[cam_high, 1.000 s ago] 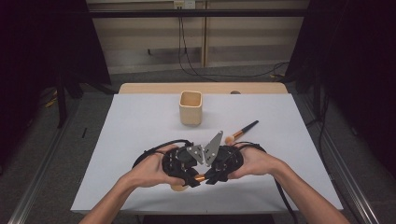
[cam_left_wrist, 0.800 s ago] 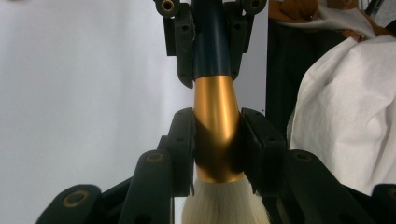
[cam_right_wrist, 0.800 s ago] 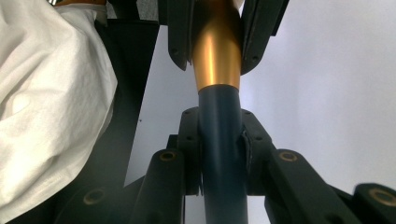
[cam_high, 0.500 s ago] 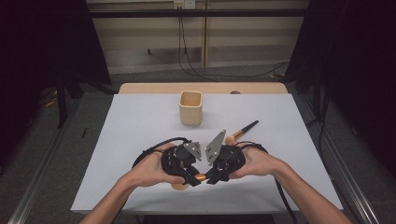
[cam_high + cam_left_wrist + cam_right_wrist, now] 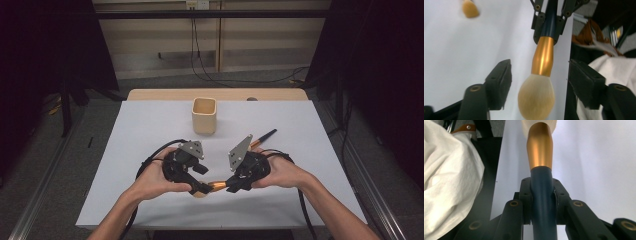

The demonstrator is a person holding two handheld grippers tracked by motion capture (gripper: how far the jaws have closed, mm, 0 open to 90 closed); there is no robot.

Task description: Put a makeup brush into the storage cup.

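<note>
so: two brushes [image 5: 216, 185] [image 5: 263, 138], one cup [image 5: 204, 115]; right hand-held gripper [image 5: 231, 188] clamps brush handle, left hand-held gripper [image 5: 204, 188] just opening, jaws apart.

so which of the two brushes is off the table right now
The brush with the gold collar between the two hands: the right claw is shut on its dark handle. The other brush lies flat on the table beyond the right hand.

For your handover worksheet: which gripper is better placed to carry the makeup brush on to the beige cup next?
Right. The right gripper is clamped on the makeup brush by its dark handle, while the left gripper has just been opening, its pads standing clear of the bristles. The beige cup stands upright farther up the table.
</note>
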